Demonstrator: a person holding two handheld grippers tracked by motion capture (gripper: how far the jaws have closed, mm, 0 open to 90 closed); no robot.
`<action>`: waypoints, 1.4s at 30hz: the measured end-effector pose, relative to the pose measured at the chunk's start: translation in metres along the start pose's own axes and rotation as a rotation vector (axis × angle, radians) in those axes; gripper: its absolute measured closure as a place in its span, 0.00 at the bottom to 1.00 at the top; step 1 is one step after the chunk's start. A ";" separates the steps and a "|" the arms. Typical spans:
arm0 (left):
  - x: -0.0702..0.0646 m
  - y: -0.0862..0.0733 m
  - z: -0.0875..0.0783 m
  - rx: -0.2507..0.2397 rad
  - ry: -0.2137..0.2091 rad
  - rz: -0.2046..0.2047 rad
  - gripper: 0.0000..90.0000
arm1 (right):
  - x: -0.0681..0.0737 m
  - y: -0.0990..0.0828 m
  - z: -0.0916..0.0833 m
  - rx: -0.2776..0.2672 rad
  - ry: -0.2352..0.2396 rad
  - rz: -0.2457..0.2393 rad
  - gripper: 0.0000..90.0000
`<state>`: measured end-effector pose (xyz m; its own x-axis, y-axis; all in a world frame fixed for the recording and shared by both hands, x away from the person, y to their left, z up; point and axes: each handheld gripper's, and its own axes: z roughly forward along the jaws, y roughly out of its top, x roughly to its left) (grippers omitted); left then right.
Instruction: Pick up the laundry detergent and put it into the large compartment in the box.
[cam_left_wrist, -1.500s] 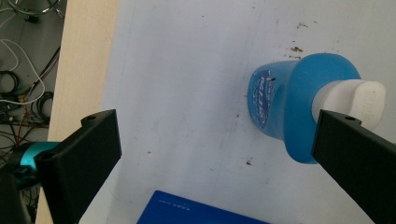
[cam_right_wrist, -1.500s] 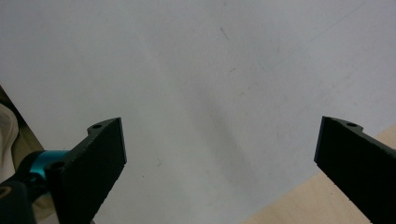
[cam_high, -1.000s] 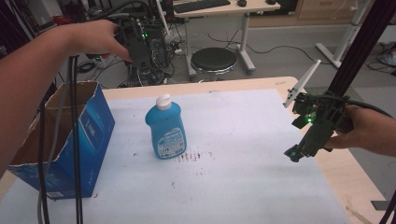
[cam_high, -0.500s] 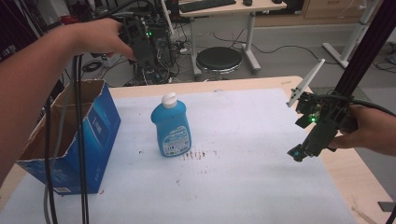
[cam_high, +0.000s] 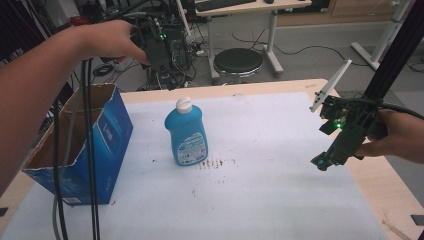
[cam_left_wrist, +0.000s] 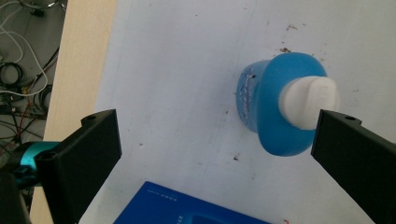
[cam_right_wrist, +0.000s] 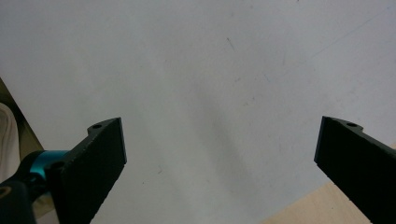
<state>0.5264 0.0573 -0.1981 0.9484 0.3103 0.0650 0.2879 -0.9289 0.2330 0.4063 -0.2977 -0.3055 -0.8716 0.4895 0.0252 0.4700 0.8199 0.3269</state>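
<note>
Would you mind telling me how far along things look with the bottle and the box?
Nothing looks done: the blue dish soap bottle stands upright on the white mat, beside the open blue cardboard box. In hand: the left gripper hangs open above the bottle; the right gripper is open over bare mat. Left: gripping the bottle.

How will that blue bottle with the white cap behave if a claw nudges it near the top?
The blue bottle stands upright, taller than its base, so a nudge near the white cap would probably tip it. Its smooth plastic looks slippery and may flex when squeezed. How full it is cannot be told, so its weight is uncertain.
</note>
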 end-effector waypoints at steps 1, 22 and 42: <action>-0.002 0.001 -0.001 -0.002 -0.002 0.003 0.02 | 0.000 0.000 0.000 0.001 0.000 0.003 0.01; -0.041 0.002 0.019 -0.006 -0.053 0.006 0.02 | 0.000 -0.005 0.003 -0.019 0.010 -0.009 0.01; -0.047 -0.001 0.063 0.011 -0.087 -0.011 0.02 | 0.000 -0.005 0.005 -0.017 0.013 -0.011 0.01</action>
<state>0.4903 0.0312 -0.2628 0.9530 0.3021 -0.0222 0.2993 -0.9279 0.2222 0.4045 -0.3000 -0.3118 -0.8787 0.4763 0.0338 0.4578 0.8201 0.3433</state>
